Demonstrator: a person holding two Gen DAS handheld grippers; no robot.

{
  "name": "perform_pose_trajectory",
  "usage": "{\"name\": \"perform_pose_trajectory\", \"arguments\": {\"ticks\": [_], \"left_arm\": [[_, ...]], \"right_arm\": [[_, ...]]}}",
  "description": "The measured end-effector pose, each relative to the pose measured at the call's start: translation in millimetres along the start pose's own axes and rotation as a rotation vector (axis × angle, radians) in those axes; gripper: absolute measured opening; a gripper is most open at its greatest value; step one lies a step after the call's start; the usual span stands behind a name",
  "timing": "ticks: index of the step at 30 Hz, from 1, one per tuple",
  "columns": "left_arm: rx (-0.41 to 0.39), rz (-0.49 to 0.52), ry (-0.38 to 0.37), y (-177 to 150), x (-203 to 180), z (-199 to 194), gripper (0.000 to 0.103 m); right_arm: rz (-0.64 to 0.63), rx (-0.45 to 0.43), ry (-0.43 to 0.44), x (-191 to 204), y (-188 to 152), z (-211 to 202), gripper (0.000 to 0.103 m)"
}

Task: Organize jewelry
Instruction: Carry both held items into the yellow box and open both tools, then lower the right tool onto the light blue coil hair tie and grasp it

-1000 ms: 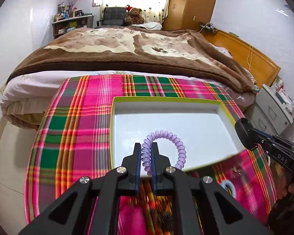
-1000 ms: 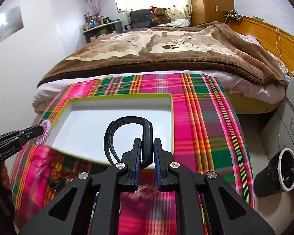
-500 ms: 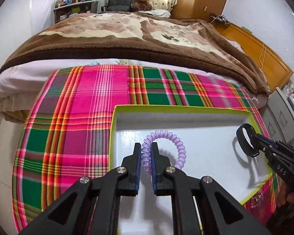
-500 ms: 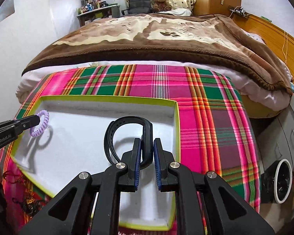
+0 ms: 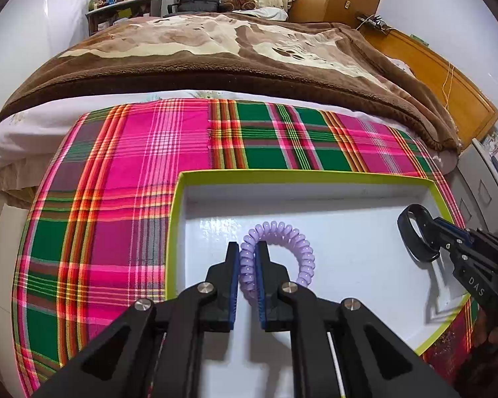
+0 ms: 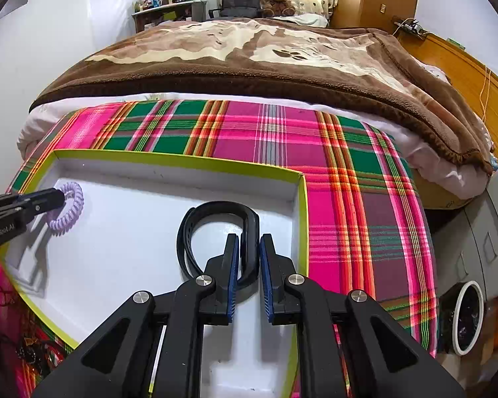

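Shallow rectangular cardboard tray (image 5: 179, 232), landmark: glossy white inside, lime-green rim. Beneath it, a woven tablecloth (image 5: 123, 172) in tartan plaid of hot pink and green crossed by orange, yellow and white lines. Over the tray's floor, a translucent lilac spiral-coil bracelet (image 5: 292, 235) and a matte black rubber wristband (image 6: 215, 209). Beyond the tray, a plush bed blanket (image 5: 215, 53), dark brown with cream and tan figures, and a wooden headboard (image 5: 448, 86) in orange-brown.

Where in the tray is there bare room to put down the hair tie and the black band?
The tray floor is bare between the purple hair tie and the black band, and along the far wall. It is crowded only at the near left, outside the rim.
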State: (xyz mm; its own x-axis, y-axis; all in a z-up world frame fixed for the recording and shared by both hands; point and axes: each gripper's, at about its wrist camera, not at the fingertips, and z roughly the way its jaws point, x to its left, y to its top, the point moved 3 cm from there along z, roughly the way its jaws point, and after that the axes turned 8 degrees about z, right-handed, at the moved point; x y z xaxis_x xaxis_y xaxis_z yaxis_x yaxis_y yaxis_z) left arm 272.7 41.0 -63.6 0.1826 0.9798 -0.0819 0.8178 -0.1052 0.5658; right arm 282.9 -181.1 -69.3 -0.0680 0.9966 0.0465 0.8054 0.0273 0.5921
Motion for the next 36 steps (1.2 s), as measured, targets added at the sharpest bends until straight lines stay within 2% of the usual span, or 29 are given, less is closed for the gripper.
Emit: {"name": "perform_pose_trajectory", "arguments": {"ticks": [2,3,4,5,6,8,9,10,17,20,23,25,30,34,36], "left_arm": [[0.002,-0.011,-0.008,1.2,1.0,0.2,0.011],[0.002,-0.015,-0.007,1.4,1.6,-0.7,0.016],[0.0,-0.012,-0.004,1.3,1.4,-2.2,0.022],[-0.005,-0.005,-0.005,0.8,0.3,-4.3,0.035],[-0.014,-0.002,-0.017,0.4,-1.3,-7.5,0.041],[-0.02,-0.006,-0.036,-1.0,-3.3,-13.7,0.043],[-0.03,-0.01,-0.047,-1.5,-3.8,-18.4,0.044],[-0.043,-0.011,-0.054,-2.5,-5.2,-24.0,0.044],[-0.129,-0.045,-0.08,-22.7,-3.2,-74.1,0.05],[-0.151,-0.07,-0.092,-39.5,0.6,-92.6,0.057],[-0.168,-0.085,-0.131,-58.1,4.6,-106.9,0.057],[-0.169,-0.102,-0.136,-70.7,7.6,-114.9,0.057],[-0.207,-0.077,-0.061,-96.1,9.5,-137.9,0.063],[-0.192,-0.12,-0.105,-111.6,16.5,-144.9,0.064],[-0.177,-0.122,-0.1,-118.6,18.1,-146.1,0.065]], "right_arm": [[0.002,-0.001,-0.004,-0.6,1.5,0.1,0.013],[0.006,-0.004,-0.005,-0.7,1.5,-1.1,0.014],[0.012,-0.013,-0.004,-1.4,1.8,-3.3,0.016],[0.014,-0.022,0.002,-1.6,2.0,-5.9,0.017],[0.016,-0.032,0.011,-1.6,2.1,-9.6,0.02],[0.022,-0.046,0.023,-1.5,1.9,-16.5,0.03],[0.025,-0.054,0.031,-1.5,1.7,-20.7,0.041],[0.03,-0.071,0.05,-1.7,0.1,-28.2,0.045],[0.051,-0.123,0.132,1.7,-17.9,-70.2,0.045],[0.047,-0.135,0.193,5.7,-35.4,-90.4,0.045],[0.036,-0.14,0.234,11.7,-56.0,-107.4,0.045],[0.02,-0.133,0.261,16.3,-71.0,-116.6,0.045],[-0.04,-0.112,0.309,30.3,-98.7,-129.2,0.045],[-0.089,-0.081,0.334,44.9,-117.4,-126.1,0.045],[-0.104,-0.061,0.322,49.2,-125.6,-121.0,0.045]]}}
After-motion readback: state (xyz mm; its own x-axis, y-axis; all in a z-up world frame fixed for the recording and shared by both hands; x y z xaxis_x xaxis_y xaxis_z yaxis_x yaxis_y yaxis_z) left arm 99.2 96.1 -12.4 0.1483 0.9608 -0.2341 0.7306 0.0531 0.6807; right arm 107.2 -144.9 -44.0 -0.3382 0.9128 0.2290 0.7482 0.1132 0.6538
